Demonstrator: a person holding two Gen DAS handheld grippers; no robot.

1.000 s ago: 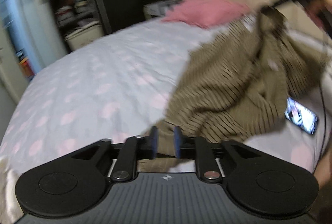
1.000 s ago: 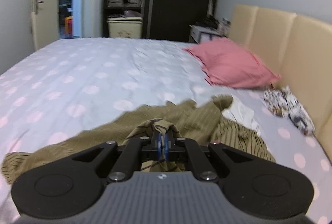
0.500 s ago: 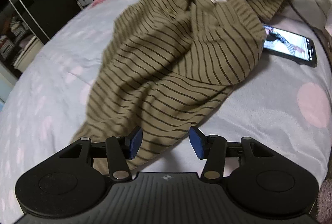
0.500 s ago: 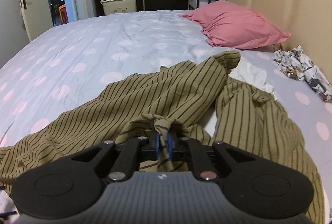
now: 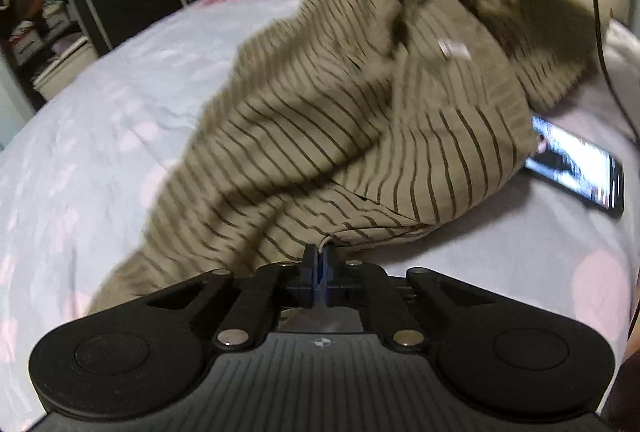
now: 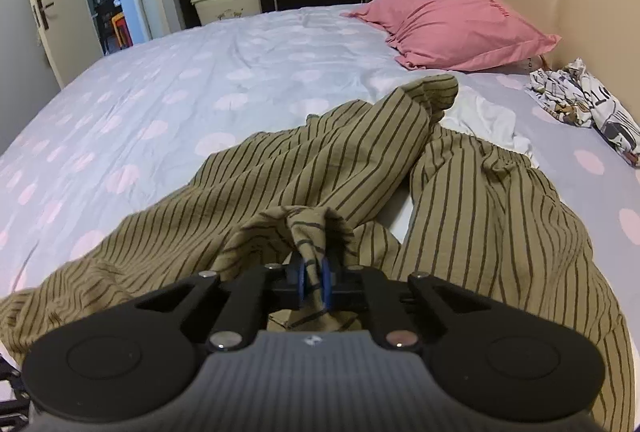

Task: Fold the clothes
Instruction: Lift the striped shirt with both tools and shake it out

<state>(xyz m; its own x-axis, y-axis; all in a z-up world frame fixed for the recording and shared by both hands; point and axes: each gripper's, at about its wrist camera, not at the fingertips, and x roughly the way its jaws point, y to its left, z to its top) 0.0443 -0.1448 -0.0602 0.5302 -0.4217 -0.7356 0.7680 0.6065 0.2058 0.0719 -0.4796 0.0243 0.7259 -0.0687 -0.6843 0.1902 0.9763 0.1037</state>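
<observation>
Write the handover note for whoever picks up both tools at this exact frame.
Left tool: jaws shut at the near edge of the striped garment; whether cloth is pinched between them is hard to tell.
Right tool: shut on a bunched fold of the same garment, lifting it.
The garment is crumpled on the bed, one end covering part of a phone.
Done: both tools are at the garment. Left: spread it flat, then all folds.

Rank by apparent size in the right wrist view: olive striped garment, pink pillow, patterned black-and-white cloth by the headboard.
1. Olive striped garment, though nearest the camera.
2. Pink pillow.
3. Patterned black-and-white cloth.
</observation>
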